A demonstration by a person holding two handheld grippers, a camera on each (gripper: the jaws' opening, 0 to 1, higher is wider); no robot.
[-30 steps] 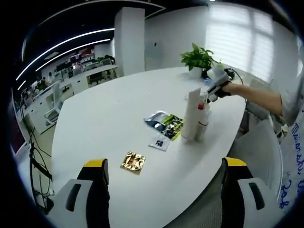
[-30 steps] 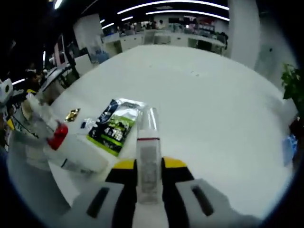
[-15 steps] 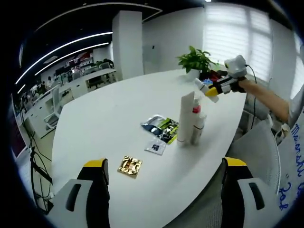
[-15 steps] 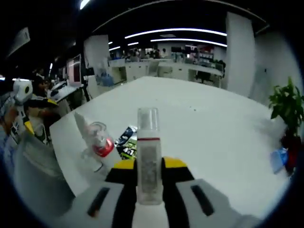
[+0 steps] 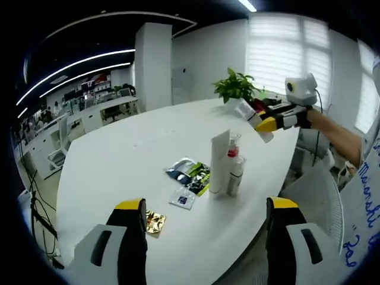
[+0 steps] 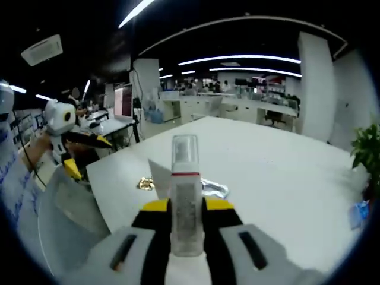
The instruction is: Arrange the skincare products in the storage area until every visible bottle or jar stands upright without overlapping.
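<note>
Right gripper view showed the right gripper [image 6: 187, 228] clenched on a clear pump bottle [image 6: 186, 196], lifted off the desk [image 5: 130, 154] since a second earlier, so it awaited upright placement; left gripper [image 5: 199, 243] fingers stayed released.

1. Your right gripper [image 5: 265, 123] now sits higher above the white table [image 5: 130, 154] than a second ago, well clear of the standing white tube [image 5: 218, 164].
2. The clear-capped bottle [image 6: 185, 202] clamped in it has risen too.
3. Your left gripper [image 5: 202, 237] has pulled back, so the gold sachet [image 5: 155, 222] lies just beside its left jaw.
</note>
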